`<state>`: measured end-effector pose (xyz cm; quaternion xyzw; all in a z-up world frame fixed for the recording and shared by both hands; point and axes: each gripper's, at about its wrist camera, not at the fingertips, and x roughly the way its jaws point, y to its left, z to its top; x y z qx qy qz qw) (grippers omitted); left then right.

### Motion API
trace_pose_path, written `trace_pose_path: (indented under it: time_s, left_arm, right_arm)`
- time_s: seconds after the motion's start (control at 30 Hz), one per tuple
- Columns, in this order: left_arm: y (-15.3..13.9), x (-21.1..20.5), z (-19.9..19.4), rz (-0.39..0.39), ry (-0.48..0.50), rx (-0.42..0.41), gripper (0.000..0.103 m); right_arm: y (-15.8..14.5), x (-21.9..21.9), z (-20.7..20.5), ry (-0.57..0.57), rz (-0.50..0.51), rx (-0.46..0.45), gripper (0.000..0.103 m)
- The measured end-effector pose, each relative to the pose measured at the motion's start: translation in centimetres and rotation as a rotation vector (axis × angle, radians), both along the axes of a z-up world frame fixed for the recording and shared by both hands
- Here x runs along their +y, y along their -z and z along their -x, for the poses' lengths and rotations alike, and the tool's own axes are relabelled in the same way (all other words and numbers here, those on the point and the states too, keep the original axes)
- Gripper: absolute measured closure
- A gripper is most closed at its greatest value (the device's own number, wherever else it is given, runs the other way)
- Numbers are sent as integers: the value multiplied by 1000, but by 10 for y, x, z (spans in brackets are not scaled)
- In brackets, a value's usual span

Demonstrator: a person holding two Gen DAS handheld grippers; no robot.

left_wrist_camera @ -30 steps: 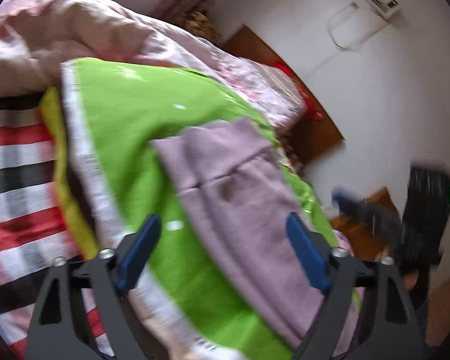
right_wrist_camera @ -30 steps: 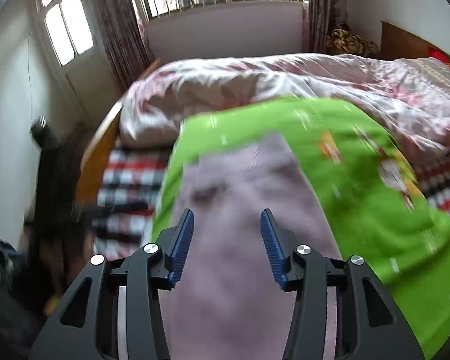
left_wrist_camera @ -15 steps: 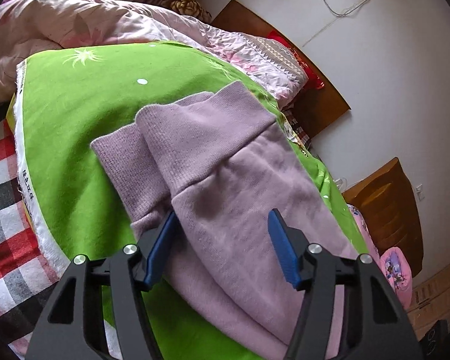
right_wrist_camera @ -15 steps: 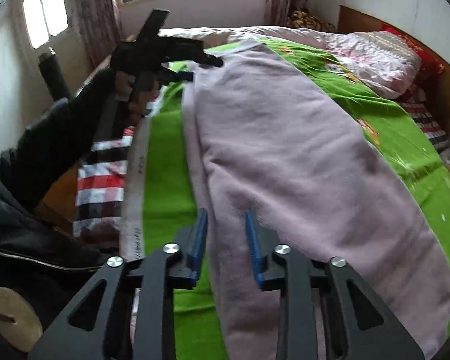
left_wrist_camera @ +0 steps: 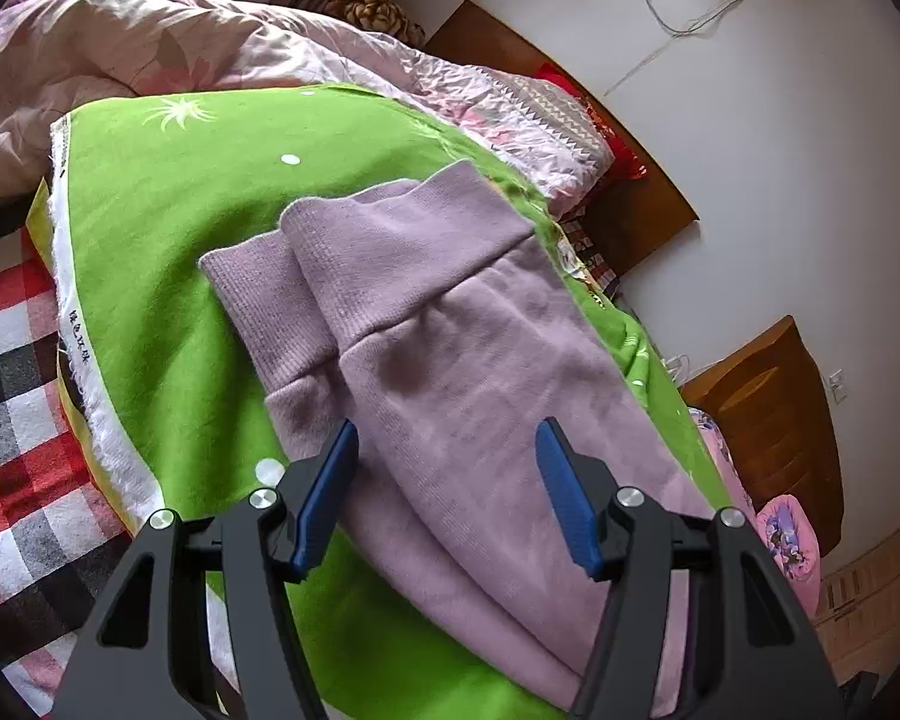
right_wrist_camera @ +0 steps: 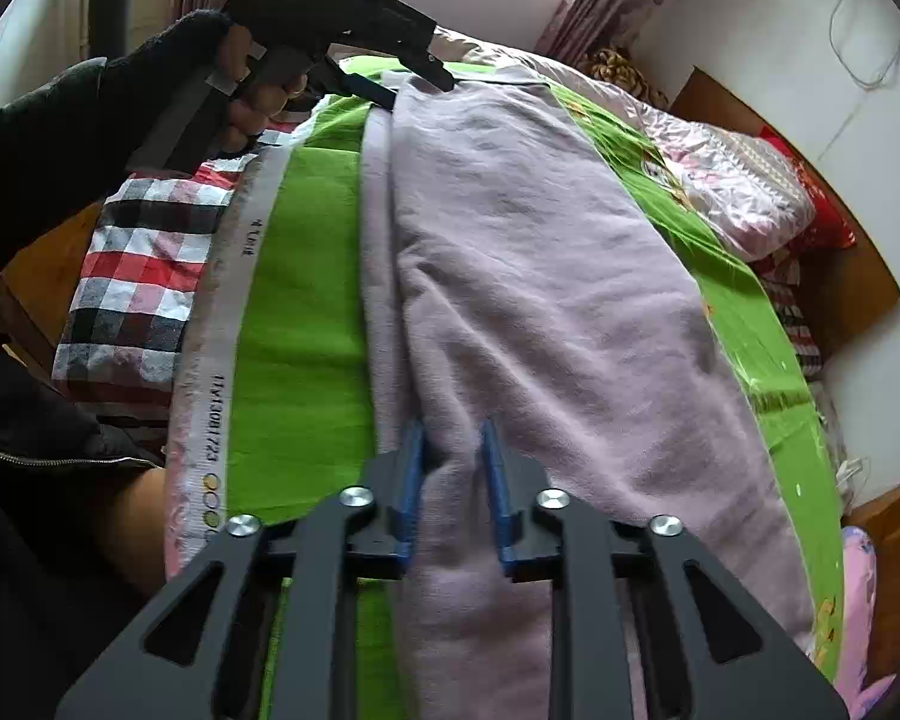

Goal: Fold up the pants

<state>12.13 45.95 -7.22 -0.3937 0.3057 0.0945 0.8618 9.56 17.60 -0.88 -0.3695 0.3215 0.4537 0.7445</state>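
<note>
While pants (right_wrist_camera: 528, 276) lie flat, right hand-held gripper (right_wrist_camera: 453, 468) pinches fabric; left (left_wrist_camera: 444, 468) spread wide.

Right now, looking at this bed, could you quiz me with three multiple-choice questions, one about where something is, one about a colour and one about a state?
1. What do the pants lie on?
A. the green sheet
B. the bare floor
C. a wooden chair

2. What colour are the pants?
A. navy
B. pale lilac
C. orange

3. How does the right hand-held gripper stand?
A. wide open, above the fabric
C. out of sight
B. nearly closed, with a ridge of pants fabric between its blue fingers

Answers:
1. A, green cloth shows all around them.
2. B, both views show a pale lilac knit.
3. B, the cloth bunches up between the narrow fingers, while the left hand-held gripper is spread wide over the waistband end.
</note>
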Motion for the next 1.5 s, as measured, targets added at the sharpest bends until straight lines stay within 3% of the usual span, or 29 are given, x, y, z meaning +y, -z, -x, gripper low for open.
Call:
trace_pose_path:
  time_s: [0.27, 0.33, 0.4, 0.47, 0.5, 0.63, 0.73, 0.83, 0.9, 0.97, 1.13, 1.27, 1.3, 1.33, 1.37, 1.4, 1.43, 1.47, 1.5]
  left_arm:
    - [4, 4, -6, 1, -8, 12, 43]
    - [8, 10, -9, 28, -21, 3, 49]
    - [10, 13, -13, 22, -20, 7, 79]
    - [9, 14, -12, -11, -39, 11, 93]
    - [7, 14, -10, -15, -42, 3, 95]
    - [-28, 7, 7, -85, -42, -63, 96]
    - [-30, 11, 14, -114, -59, -34, 95]
    - [5, 24, 10, -33, -43, 30, 95]
    - [19, 24, 5, -38, -25, 37, 94]
    - [18, 23, 6, -46, -29, 35, 94]
    - [10, 23, 12, -61, -50, 25, 94]
    - [19, 20, 11, -50, -53, 31, 91]
    - [16, 19, 13, -53, -60, 33, 88]
    - [11, 17, 15, -72, -79, 46, 81]
    - [3, 14, 16, -114, -108, 65, 67]
    - [-7, 8, 19, -182, -164, 103, 32]
    - [-25, -3, 23, -301, -259, 134, 22]
    - [-45, -15, 25, -376, -265, 72, 19]
    - [-54, -23, 22, -395, -235, 47, 18]
  right_arm:
    - [1, -2, -6, 62, -43, 46, 91]
    - [1, -2, -3, 67, -45, 48, 91]
    - [2, -2, -3, 74, -53, 53, 91]
    - [1, -3, -3, 80, -67, 57, 93]
    - [-2, -5, -3, 81, -79, 50, 97]
    - [-36, -14, 0, 66, -144, 16, 98]
    - [-52, -19, -1, 43, -170, 48, 98]
    - [-32, -14, -1, 29, -133, 89, 98]
    - [-13, -10, -1, 29, -91, 107, 98]
    - [-5, -7, 1, 31, -72, 101, 98]
    - [-17, -12, 3, 44, -99, 102, 98]
    - [-2, -11, 2, 51, -93, 121, 91]
    - [-4, -12, 1, 55, -89, 135, 87]
    - [-6, -13, 0, 52, -80, 155, 74]
    - [-9, -15, 0, 38, -73, 184, 59]
    - [-15, -21, 0, 12, -90, 218, 40]
    - [-23, -27, -1, 3, -122, 223, 38]
    - [-35, -39, -7, 13, -178, 237, 38]
    - [-41, -47, -14, 36, -210, 246, 38]
